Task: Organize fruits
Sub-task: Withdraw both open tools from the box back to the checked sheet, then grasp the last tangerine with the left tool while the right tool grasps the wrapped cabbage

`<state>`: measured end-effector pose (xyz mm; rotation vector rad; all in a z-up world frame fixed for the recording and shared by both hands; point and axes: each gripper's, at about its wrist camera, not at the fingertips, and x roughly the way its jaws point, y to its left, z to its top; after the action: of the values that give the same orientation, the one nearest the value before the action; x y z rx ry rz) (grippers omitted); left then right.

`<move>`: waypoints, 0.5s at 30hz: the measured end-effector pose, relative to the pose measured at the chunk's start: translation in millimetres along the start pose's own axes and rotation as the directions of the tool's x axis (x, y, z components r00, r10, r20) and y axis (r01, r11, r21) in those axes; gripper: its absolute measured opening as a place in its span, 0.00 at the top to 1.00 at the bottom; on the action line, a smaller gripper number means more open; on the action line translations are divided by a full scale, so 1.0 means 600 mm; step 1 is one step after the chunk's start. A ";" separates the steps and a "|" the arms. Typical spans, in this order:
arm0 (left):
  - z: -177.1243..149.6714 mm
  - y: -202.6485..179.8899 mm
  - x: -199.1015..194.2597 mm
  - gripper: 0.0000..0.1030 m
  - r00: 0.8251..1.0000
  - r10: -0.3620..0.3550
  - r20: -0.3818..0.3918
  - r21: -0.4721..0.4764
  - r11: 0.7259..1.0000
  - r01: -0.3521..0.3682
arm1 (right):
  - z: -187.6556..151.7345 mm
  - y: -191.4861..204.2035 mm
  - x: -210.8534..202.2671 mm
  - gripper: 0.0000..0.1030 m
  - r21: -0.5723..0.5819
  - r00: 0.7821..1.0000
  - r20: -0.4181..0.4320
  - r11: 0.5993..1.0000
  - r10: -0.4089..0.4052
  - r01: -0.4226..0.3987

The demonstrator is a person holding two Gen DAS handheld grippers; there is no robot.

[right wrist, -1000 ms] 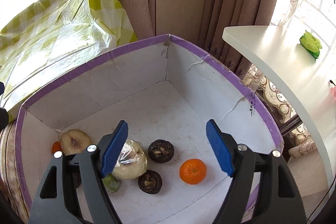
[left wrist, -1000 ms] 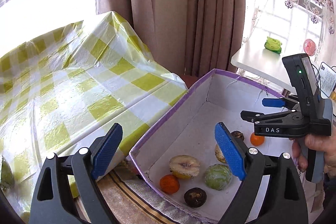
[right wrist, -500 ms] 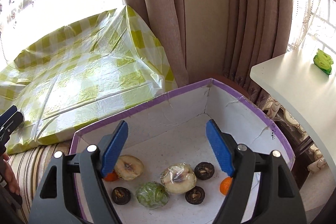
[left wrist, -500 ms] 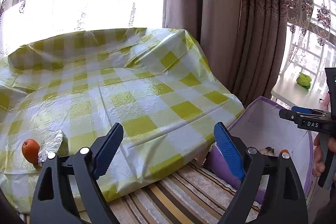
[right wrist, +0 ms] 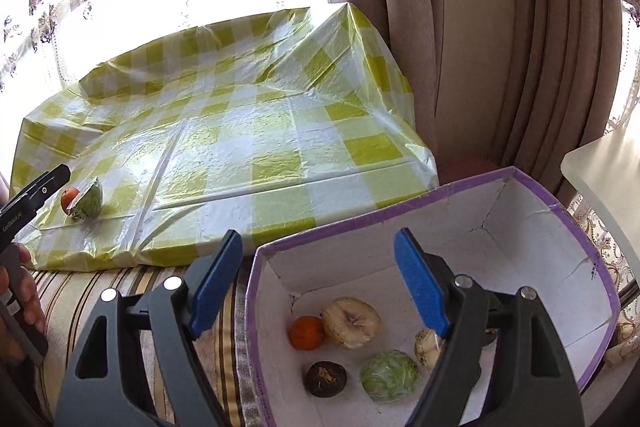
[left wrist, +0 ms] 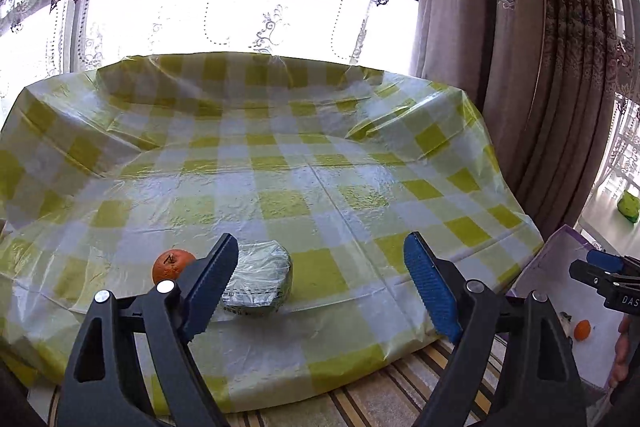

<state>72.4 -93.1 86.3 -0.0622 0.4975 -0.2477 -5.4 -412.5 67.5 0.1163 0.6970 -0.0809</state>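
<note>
white letters "das" stand on the right gripper (left wrist: pixel 600 267); faint print on the left gripper (right wrist: pixel 28 203) is unreadable.

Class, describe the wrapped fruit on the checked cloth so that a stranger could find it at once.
Start at the yellow-checked cloth under the window. Near its front edge lie two fruits, side by side. The wrapped fruit is the greenish one in shiny plastic; its neighbour, the orange, is bare.

We count two fruits on the checked sheet (left wrist: pixel 280 203): one orange (left wrist: pixel 173 265), one wrapped green fruit (left wrist: pixel 259 279). In the box (right wrist: pixel 472 223): one orange (right wrist: pixel 306 332), one dark fruit (right wrist: pixel 325 378), one green (right wrist: pixel 389 375), two pale (right wrist: pixel 352 316).
</note>
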 end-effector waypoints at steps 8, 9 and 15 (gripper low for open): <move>0.002 0.087 0.015 0.29 0.988 0.142 -0.053 -0.103 0.984 -0.147 | -0.008 0.069 0.019 0.24 -0.065 0.998 -0.029 0.996 0.058 -0.060; 0.001 0.095 0.019 0.31 0.986 0.155 -0.068 -0.112 0.980 -0.162 | -0.009 0.075 0.020 0.24 -0.071 0.997 -0.032 0.995 0.063 -0.065; -0.009 0.136 0.046 0.40 0.969 0.186 -0.164 -0.168 0.962 -0.213 | -0.014 0.117 0.026 0.24 -0.097 0.994 -0.039 0.990 0.102 -0.105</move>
<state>111.2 -21.2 59.0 -0.1744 0.6686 -0.0065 9.5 -342.3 56.6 0.0584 0.7264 0.0554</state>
